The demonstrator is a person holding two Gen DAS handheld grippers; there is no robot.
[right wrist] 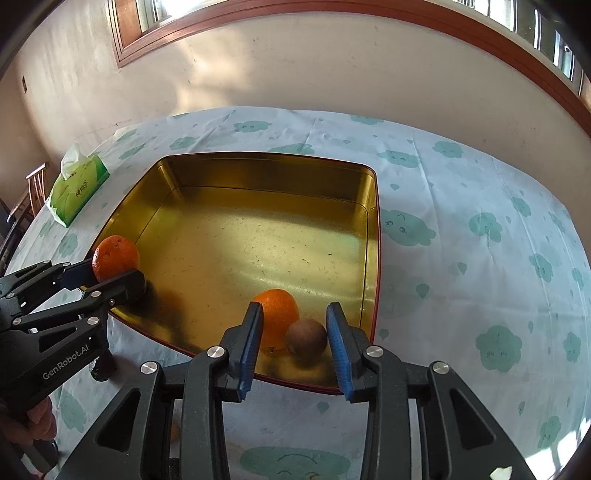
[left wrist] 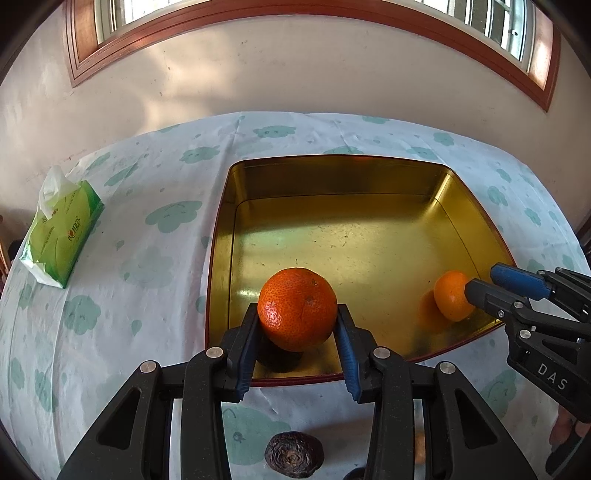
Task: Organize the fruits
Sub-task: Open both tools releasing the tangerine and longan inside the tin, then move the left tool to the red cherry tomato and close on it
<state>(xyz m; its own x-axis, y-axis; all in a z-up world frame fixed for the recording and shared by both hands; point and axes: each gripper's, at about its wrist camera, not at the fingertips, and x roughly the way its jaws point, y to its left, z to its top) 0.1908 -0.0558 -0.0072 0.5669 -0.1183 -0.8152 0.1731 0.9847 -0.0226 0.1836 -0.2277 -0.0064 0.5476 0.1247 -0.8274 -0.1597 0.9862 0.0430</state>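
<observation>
Left tongs (left wrist: 297, 325) clamped on big orange (left wrist: 297, 308) over gold tin (left wrist: 343, 236), right tongs (right wrist: 294, 334) apart around small orange (right wrist: 277, 316) and brown fruit (right wrist: 306, 341) inside.

Pale wall (left wrist: 295, 74), wood-framed windows (left wrist: 110, 14), sunlight streaking across

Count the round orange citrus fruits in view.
2. One round orange citrus fruit is clamped in the left gripper over the gold metal tin; the other lies inside it, between the right gripper's open fingers.

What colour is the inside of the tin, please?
The tin is shiny gold inside, clearest in the right wrist view.
</observation>
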